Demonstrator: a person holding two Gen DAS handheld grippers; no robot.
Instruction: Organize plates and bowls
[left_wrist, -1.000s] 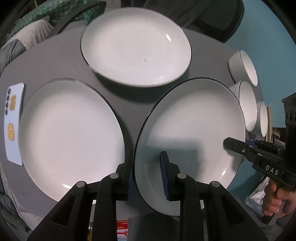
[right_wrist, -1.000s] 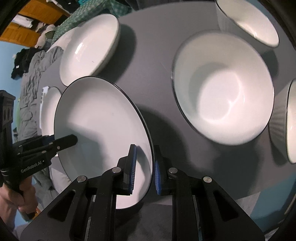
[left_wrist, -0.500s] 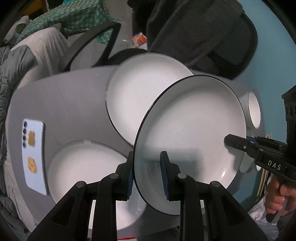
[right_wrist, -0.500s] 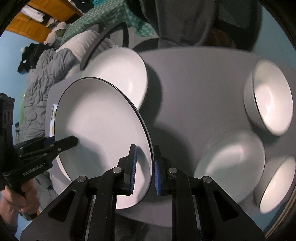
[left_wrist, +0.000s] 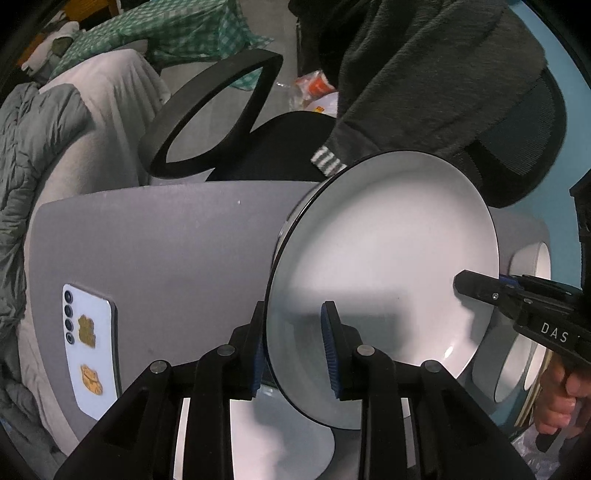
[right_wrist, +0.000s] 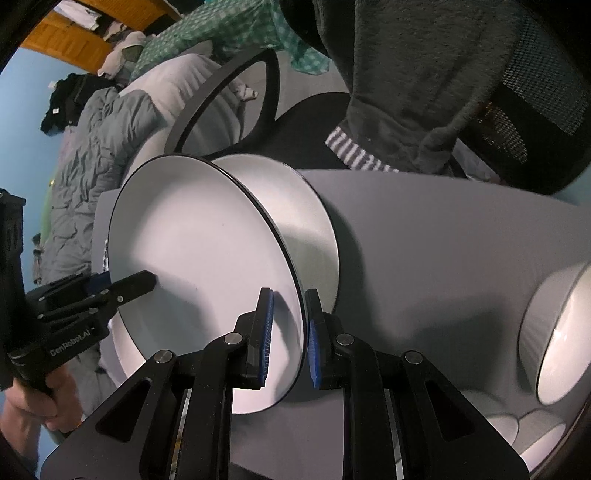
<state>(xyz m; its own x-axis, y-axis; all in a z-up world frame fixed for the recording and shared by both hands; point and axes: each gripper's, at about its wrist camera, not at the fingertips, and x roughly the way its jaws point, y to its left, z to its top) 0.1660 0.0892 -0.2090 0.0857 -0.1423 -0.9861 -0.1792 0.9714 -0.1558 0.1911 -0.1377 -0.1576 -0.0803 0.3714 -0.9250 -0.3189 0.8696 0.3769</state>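
A white plate with a black rim (left_wrist: 388, 258) (right_wrist: 203, 258) hangs tilted above the grey table (left_wrist: 166, 240) (right_wrist: 424, 240), gripped at opposite edges. My left gripper (left_wrist: 293, 332) (right_wrist: 125, 282) has its pads on the plate's near rim, and its jaws are opening slightly with the rim between them. At the other edge my right gripper (right_wrist: 288, 325) (left_wrist: 480, 284) is shut on the rim. Directly below and behind the held plate, a second white plate (right_wrist: 314, 229) (left_wrist: 266, 435) lies on the table.
White ribbed bowls (left_wrist: 532, 266) (right_wrist: 561, 332) stand at the table's right side. A white phone (left_wrist: 88, 343) lies at the left edge. Beyond the far edge is a black office chair (left_wrist: 221, 110) with a dark garment (left_wrist: 424, 74) draped over it.
Both grippers have carried the plate across the table toward its far edge. It now hangs over the far plate. The near-left plate has left the view and the bowls have slid to the right edge.
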